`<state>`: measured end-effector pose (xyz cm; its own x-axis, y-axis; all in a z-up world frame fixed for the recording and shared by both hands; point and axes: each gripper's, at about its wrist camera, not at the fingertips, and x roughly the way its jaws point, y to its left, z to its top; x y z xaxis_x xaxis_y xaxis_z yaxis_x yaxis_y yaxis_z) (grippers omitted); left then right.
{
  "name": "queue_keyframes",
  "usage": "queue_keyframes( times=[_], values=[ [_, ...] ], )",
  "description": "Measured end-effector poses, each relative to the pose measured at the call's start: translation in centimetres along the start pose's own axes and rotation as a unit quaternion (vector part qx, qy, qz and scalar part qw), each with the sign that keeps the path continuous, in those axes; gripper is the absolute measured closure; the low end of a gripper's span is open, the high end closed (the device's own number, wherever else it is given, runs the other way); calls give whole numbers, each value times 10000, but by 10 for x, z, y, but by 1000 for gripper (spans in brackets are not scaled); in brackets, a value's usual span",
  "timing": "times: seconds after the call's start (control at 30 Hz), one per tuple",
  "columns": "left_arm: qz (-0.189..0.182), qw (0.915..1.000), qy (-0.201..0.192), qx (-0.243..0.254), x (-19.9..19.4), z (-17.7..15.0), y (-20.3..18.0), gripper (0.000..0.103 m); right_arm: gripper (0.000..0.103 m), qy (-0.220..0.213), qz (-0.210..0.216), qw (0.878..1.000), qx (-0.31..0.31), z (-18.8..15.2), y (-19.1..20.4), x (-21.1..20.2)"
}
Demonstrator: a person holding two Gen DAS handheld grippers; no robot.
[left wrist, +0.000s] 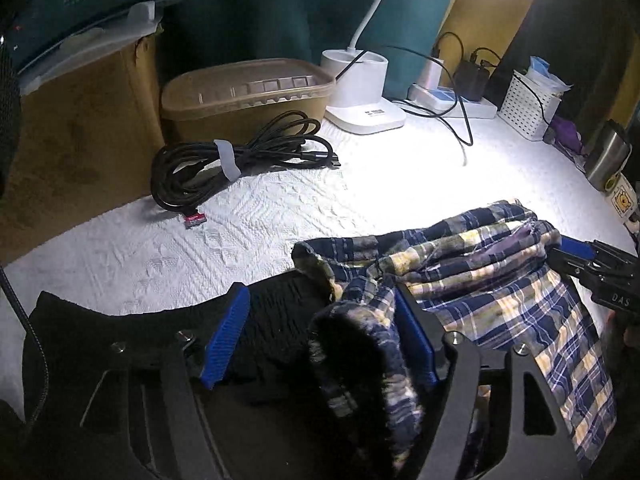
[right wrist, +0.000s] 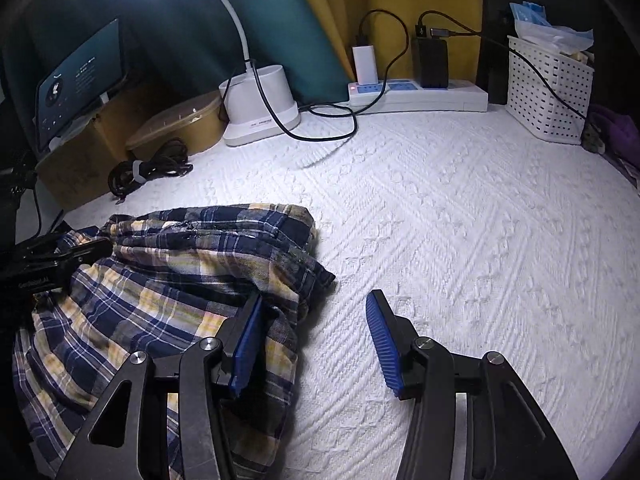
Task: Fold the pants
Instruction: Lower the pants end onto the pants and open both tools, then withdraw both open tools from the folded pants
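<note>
The plaid pants, navy, yellow and white, lie bunched on the white textured cloth. My left gripper is open, its blue pads wide apart, with a crumpled fold of the pants between them and over the right pad. A black garment lies under it. In the right wrist view the pants fill the lower left. My right gripper is open; its left finger rests against the pants' edge and its right finger is over bare cloth. The right gripper also shows at the left view's right edge.
A coiled black cable, a brown lidded container and a cardboard box sit at back left. A white lamp base, power strip and white basket line the back. A steel cup stands far right.
</note>
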<state>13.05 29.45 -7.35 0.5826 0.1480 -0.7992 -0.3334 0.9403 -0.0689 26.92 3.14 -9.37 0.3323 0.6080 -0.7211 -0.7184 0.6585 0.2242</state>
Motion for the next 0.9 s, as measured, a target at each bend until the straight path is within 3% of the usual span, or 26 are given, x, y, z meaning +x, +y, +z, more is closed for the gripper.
queue_keyframes(
  times=[0.53,0.9],
  values=[
    [-71,9989,-449,-109,-59,-16,-7,30,48,-200,-208,9996,-20,-5,13,-28],
    [-65,9994,-332,40,-63,-43,-19,30,48,-234,-173,9995,-142,-29,31,-50]
  ],
)
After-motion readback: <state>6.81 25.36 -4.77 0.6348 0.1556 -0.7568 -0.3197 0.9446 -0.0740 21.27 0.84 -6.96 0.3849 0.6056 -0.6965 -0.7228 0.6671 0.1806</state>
